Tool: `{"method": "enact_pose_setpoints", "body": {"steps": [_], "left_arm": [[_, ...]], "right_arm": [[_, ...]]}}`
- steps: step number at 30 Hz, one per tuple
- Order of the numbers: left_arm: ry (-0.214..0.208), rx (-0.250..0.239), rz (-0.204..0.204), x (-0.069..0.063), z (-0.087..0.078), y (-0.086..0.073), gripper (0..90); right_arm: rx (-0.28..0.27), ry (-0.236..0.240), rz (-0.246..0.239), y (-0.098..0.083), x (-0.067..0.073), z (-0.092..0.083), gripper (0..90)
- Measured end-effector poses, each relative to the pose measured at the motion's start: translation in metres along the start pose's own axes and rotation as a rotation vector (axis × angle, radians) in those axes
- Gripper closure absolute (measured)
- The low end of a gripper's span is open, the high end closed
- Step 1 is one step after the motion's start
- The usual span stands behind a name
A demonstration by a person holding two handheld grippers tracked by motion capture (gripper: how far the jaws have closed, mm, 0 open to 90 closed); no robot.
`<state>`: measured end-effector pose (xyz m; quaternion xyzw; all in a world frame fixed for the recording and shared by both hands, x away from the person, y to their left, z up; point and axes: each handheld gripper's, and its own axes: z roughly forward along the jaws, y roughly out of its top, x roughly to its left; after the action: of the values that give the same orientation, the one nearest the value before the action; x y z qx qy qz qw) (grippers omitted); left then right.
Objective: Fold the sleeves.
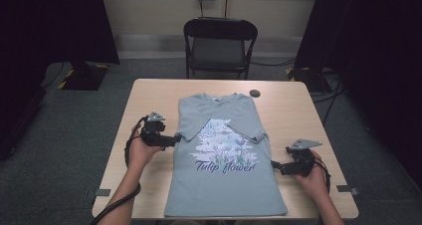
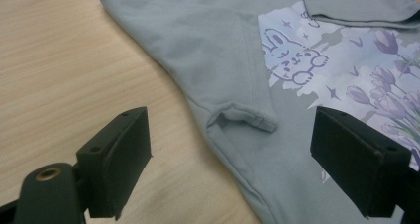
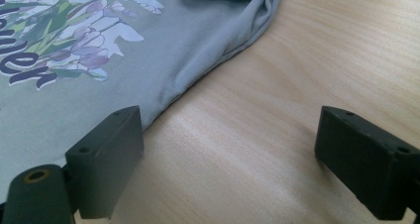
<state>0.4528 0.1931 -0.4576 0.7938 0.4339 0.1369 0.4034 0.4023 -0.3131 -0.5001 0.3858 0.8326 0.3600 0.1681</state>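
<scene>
Grey cotton T-shirt with tulip print lies sleeves-folded on the wooden bench; both tongs, left and right, gape empty, and a shallow pinch would probably catch one layer, dragging the fold askew.

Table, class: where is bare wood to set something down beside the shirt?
Bare strips of table flank the T-shirt: left beyond the left gripper, right beyond the right gripper. The middle is crowded.
</scene>
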Motion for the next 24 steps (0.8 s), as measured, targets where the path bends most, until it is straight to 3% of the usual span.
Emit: {"method": "enact_pose_setpoints", "body": {"steps": [24], "left_arm": [[0.004,0.008,-0.012,0.005,0.0,-0.029,15.5]], "right_arm": [[0.0,-0.003,0.003,0.0,0.001,0.0,11.1]]}}
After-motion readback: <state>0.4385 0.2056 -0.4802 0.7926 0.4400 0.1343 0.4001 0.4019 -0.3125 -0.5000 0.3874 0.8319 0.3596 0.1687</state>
